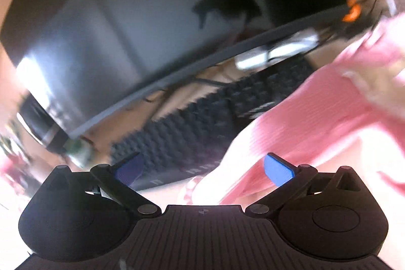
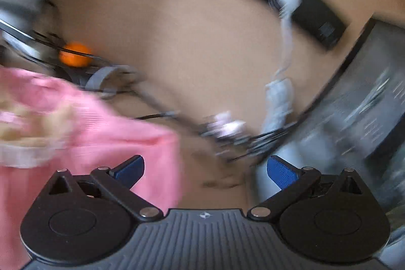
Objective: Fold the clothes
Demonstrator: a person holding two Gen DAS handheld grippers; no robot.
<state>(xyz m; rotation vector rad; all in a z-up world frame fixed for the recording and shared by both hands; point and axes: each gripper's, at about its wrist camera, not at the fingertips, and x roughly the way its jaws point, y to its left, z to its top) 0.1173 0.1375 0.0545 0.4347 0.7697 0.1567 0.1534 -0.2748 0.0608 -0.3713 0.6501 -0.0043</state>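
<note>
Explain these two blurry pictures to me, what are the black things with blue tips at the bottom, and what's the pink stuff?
Each picture comes from a camera on a handheld gripper, looking forward along its two blue-tipped fingers. One shows the left gripper, the other the right gripper; both are open and hold nothing. The pink stuff is a ribbed pink garment, waiting to be folded on a tan desk. Also there: a monitor, a black keyboard, tangled cables and something small and orange. Motion blur hides finer detail.

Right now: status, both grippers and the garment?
Left gripper open, empty. Right gripper open, empty. Pink garment unheld. Keyboard, loose cables close by.
</note>
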